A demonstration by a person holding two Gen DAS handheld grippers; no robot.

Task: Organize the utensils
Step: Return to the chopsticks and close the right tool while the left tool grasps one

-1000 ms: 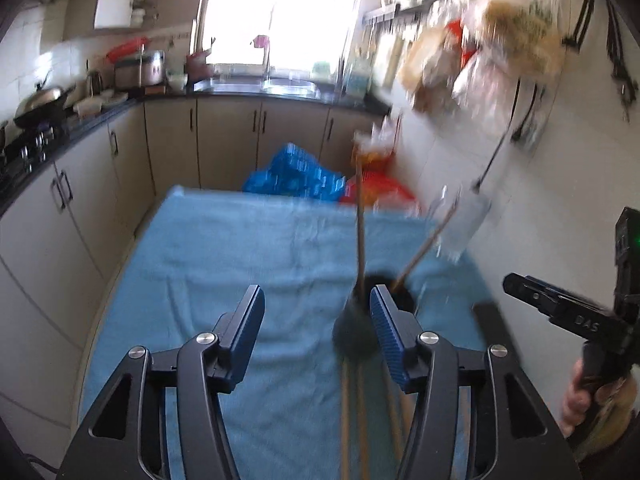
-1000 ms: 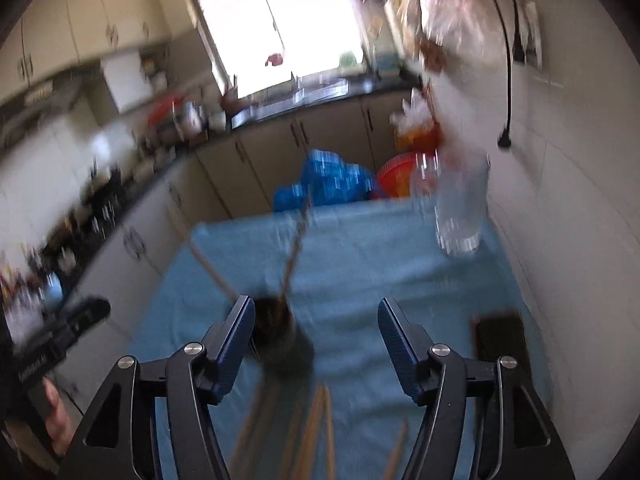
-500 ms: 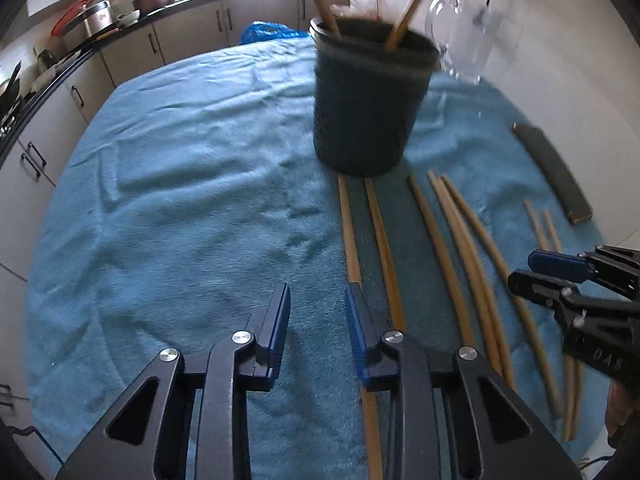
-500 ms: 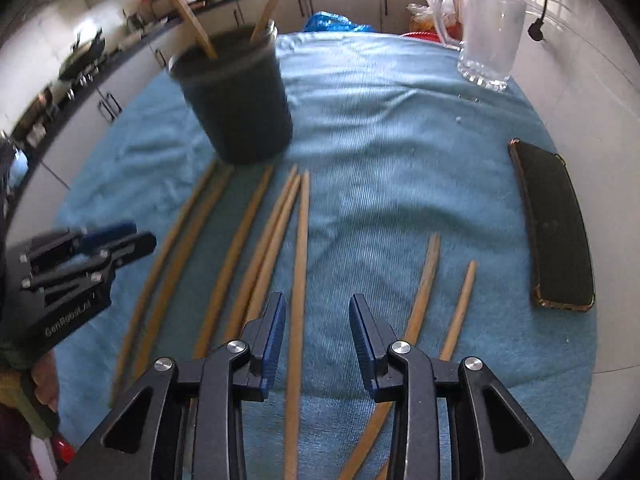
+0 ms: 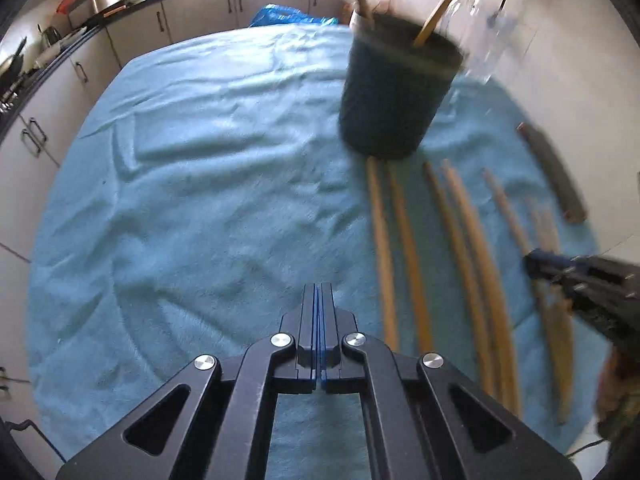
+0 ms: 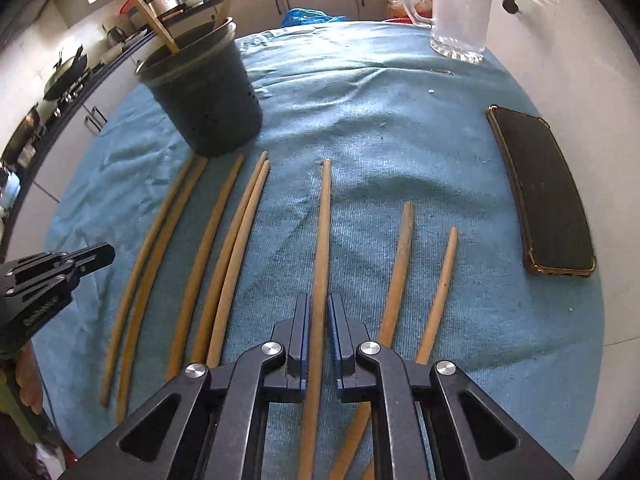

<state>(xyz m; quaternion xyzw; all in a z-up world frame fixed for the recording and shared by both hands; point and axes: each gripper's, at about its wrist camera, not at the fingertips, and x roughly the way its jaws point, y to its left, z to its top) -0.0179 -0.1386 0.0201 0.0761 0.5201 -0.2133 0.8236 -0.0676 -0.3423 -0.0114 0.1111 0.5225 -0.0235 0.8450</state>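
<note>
Several wooden chopsticks lie side by side on a blue towel [image 6: 380, 120]. Behind them stands a dark round holder [image 6: 208, 100] [image 5: 388, 96] with two chopsticks upright in it. My right gripper [image 6: 319, 300] points down at the towel, its jaws closing onto one chopstick [image 6: 325, 220], which runs straight out between the pads. My left gripper [image 5: 319, 290] hovers over bare towel [image 5: 200, 160] to the left of the row, its jaws closing until pad meets pad with nothing between them. Each gripper shows at the edge of the other's view: left gripper [image 6: 80, 258], right gripper [image 5: 534, 262].
A black phone [image 6: 544, 192] [image 5: 556, 176] lies near the towel's right edge by the white wall. A glass mug [image 6: 460, 4] stands at the far right. Kitchen cabinets and a counter with pots run along the left and back.
Both grippers sank toward the towel and tipped downward. Their jaws went from wide open to closed: the right around a chopstick, the left on nothing.
</note>
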